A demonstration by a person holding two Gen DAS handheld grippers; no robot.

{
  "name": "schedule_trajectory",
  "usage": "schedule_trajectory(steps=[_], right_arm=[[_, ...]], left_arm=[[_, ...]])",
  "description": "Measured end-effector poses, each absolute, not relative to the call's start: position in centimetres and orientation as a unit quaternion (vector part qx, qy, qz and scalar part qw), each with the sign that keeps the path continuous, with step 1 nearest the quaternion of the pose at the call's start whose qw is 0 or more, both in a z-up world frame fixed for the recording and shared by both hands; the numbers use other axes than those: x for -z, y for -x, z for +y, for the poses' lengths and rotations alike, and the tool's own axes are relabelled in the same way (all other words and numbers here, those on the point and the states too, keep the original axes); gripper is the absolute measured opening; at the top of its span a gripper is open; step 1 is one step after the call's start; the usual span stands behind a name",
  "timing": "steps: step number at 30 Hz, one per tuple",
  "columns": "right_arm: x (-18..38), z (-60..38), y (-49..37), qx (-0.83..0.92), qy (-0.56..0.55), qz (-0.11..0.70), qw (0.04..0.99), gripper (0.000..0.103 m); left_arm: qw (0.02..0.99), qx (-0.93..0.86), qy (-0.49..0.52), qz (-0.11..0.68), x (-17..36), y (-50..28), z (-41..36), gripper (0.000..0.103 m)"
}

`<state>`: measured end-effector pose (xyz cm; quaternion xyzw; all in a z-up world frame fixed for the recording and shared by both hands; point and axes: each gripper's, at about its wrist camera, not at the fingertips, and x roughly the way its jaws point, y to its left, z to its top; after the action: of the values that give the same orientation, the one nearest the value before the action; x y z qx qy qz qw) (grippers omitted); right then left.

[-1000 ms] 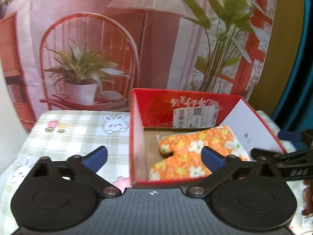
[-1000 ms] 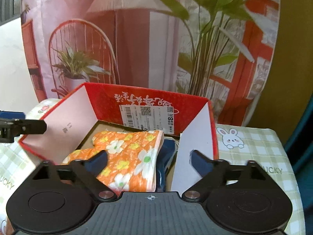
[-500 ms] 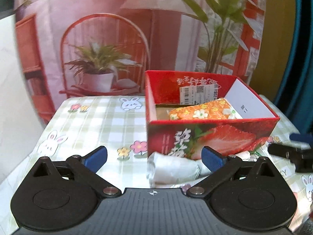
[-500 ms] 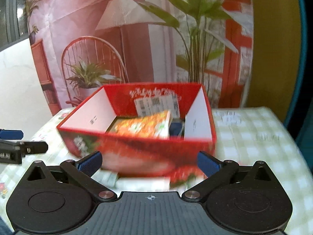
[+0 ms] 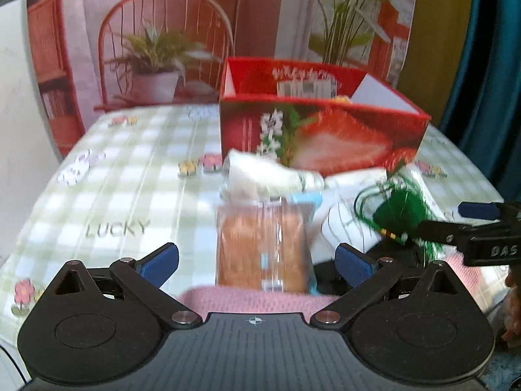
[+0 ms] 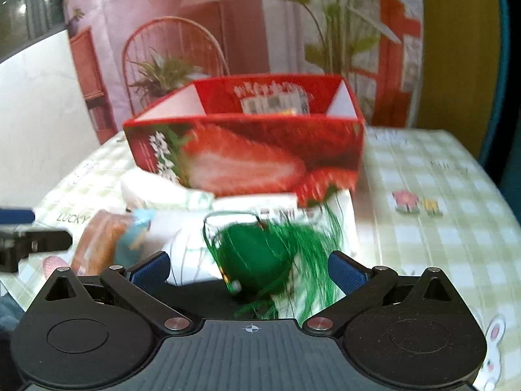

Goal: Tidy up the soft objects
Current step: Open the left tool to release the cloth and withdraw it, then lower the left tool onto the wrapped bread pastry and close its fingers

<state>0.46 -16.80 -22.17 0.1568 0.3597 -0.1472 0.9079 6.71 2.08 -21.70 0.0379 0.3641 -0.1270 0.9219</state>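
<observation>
A red strawberry-print box [image 5: 322, 130] stands open at the back of the table; it also shows in the right wrist view [image 6: 247, 156]. In front of it lies a pile of soft things. My left gripper [image 5: 257, 260] is open, with a clear-wrapped orange-brown pack [image 5: 260, 247] between its fingers and a pink knit cloth [image 5: 257, 299] just below. My right gripper [image 6: 249, 267] is open around a green tasselled heart pouch [image 6: 257, 257], which also shows in the left wrist view [image 5: 400, 215]. A white rolled cloth [image 5: 260, 176] lies against the box front.
A green checked tablecloth [image 5: 123, 189] covers the table. White folded fabric [image 6: 195, 238] and something black [image 6: 202, 296] lie under the green pouch. A printed backdrop [image 5: 162, 32] hangs behind the table. The right gripper's fingers reach into the left wrist view [image 5: 472, 231].
Both grippers have pulled back from over the box and dropped low over the pile in front of it. The orange floral cloth stays in the box.
</observation>
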Motion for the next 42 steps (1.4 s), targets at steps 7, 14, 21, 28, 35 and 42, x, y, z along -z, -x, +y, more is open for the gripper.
schedule_trajectory(steps=[7,14,21,28,35,42], right_arm=[[21.7,-16.5,0.6,0.14,-0.156,0.35,0.913,0.103],[21.8,-15.7,0.1,0.108,-0.141,0.354,0.918,0.103],[21.4,-14.8,-0.3,0.066,-0.126,0.342,0.929,0.089],[21.5,-16.0,-0.6,0.065,-0.155,0.337,0.926,0.077],[21.7,-14.9,-2.5,0.031,-0.142,0.351,0.925,0.07],[21.6,-12.2,-5.2,-0.007,-0.092,0.366,0.926,0.069]], left_arm=[[0.918,0.113,0.017,0.381,22.4,-7.0,3.8,0.102],[0.902,0.123,0.087,0.405,23.9,-8.3,5.2,0.079],[0.919,0.127,0.041,0.371,23.4,-8.3,4.7,0.073],[0.928,0.155,-0.01,0.337,21.5,-9.2,5.3,0.073],[0.899,0.208,0.065,0.379,23.5,-11.3,6.9,0.053],[0.88,0.23,0.127,0.396,25.5,-12.4,8.6,0.051]])
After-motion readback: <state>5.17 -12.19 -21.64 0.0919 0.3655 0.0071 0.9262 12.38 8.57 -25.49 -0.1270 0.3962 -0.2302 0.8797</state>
